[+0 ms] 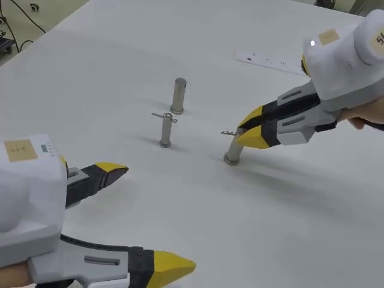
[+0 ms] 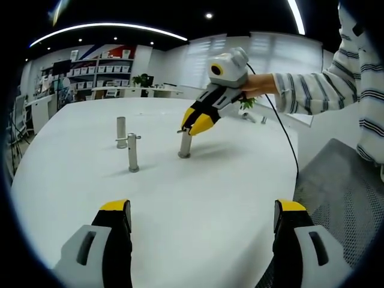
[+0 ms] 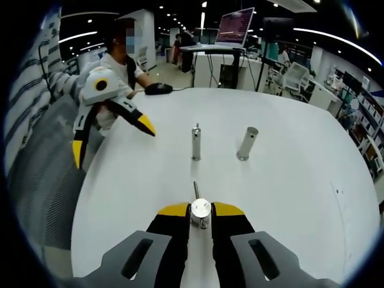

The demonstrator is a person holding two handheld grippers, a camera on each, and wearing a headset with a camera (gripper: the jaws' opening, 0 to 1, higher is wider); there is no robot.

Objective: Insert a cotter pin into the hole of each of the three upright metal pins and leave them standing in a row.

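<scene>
Right gripper (image 1: 243, 133) closed at the top of the nearest metal pin (image 1: 232, 153), apparently on the cotter pin (image 1: 228, 132), whose tip protrudes from the hole. Left gripper (image 2: 202, 207) held open and empty, well apart. The cotter pin is best pushed level until seated, so the metal pin is not tipped.

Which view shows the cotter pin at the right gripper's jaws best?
Head view: the cotter pin juts sideways from the metal pin gripped by the right gripper. Left gripper view shows it tiny; right gripper view foreshortens it beyond the jaws.
</scene>
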